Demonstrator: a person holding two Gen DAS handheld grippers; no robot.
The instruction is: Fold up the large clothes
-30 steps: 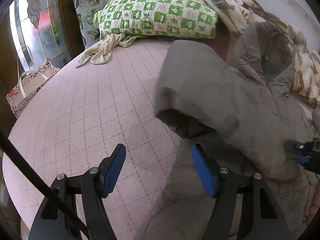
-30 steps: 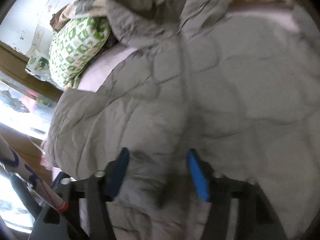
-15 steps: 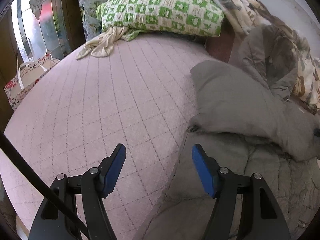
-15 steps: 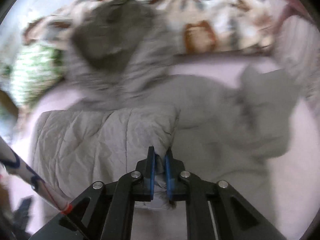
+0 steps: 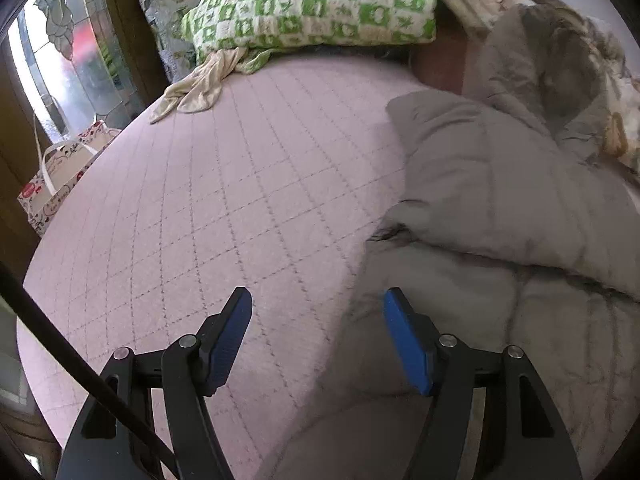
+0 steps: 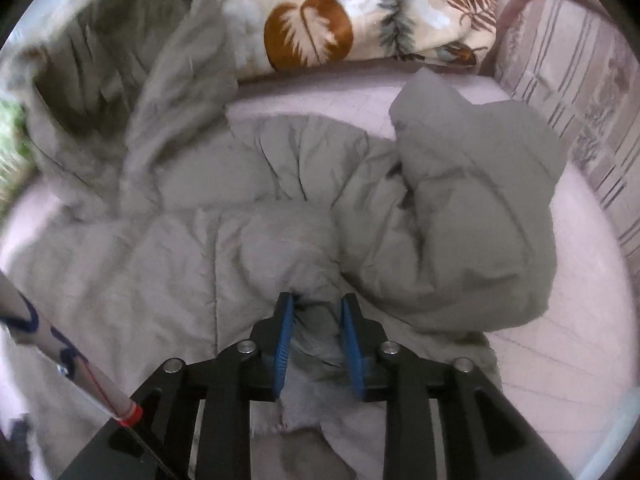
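The grey padded coat (image 6: pixel 280 208) lies spread on the bed (image 5: pixel 200 208), a puffy, quilted thing with stitched channels and soft creases in a matte shell. One sleeve (image 6: pixel 476 216) is doubled over its body into a thick rounded roll; a bunched fold of the cloth sits between the blue pads of my right tool (image 6: pixel 316 308), whose jaws are opening, though the fabric fills the gap and I cannot tell whether the pads press on it. My left tool (image 5: pixel 318 300) hangs with its jaws spread wide and nothing between them, over the coat's near edge where grey cloth meets the bedcover.

The bedcover is pale pink, nubbly, stitched in a diamond grid, and a broad stretch of it lies bare to the left of the coat. At the head of the bed a green and white checked pillow (image 5: pixel 308 4) sits plump, with a limp cream cloth (image 5: pixel 200 84) trailing from under its corner. Past the coat is a leaf-printed blanket (image 6: pixel 352 12) in rust and cream, heaped close against the coat's far edge. A striped cushion (image 6: pixel 572 92) bounds the bed on the right. A printed paper bag (image 5: pixel 56 184) stands beside the bed's left edge.
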